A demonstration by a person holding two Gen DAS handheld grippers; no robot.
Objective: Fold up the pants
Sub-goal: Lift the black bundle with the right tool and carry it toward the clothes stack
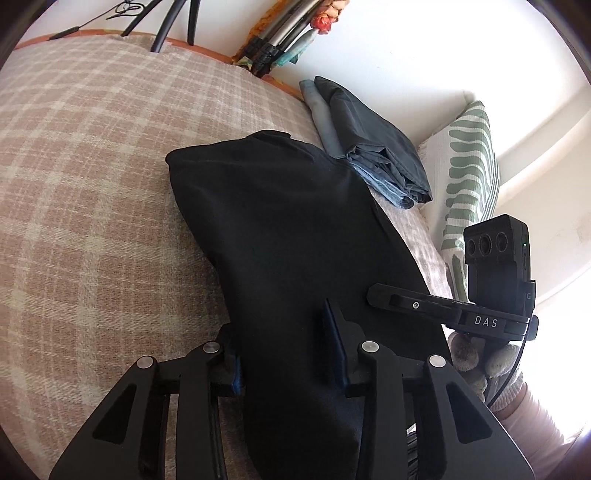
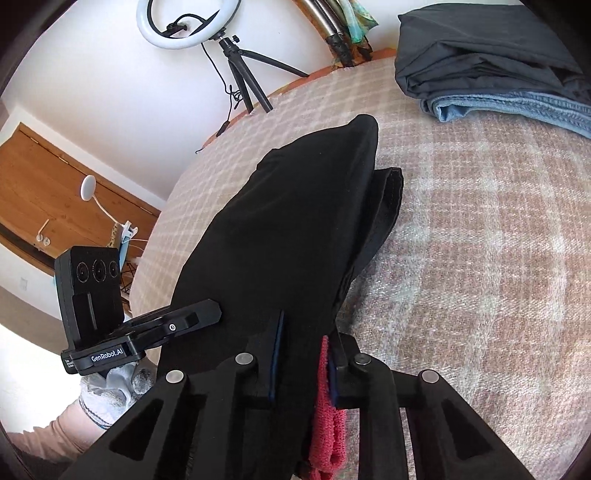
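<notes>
A bed covered by a beige-and-cream plaid woven blanket (image 1: 92,177) fills both views, with white walls behind. No container shows in either view; the folded clothes rest directly on the blanket.

The black fabric pants (image 1: 280,236) lie bunched lengthwise through the centre of the left wrist view, running from mid-frame down to the lower edge. The left gripper (image 1: 286,350) holds them: its two black fingers stand fairly wide apart with the thick cloth filling the gap between them. The right gripper (image 2: 306,354), at lower centre of its view, grips the same pants (image 2: 280,236) in a narrower gap, with a strip of red mesh material (image 2: 327,424) caught against its right finger. In the right wrist view a hemmed layer of the pants protrudes on the right side of the bundle.

A stack of folded garments, dark grey over blue denim (image 1: 376,155), sits at upper right of the left wrist view, just beyond the far end of the pants. A green-and-white patterned cushion (image 1: 469,177) stands at the right edge. In the right wrist view, a white ring light on a black tripod (image 2: 186,22) occupies the upper left, and a brown wooden door (image 2: 55,195) the left edge. Each view shows the other gripper's black camera module beside the pants.
</notes>
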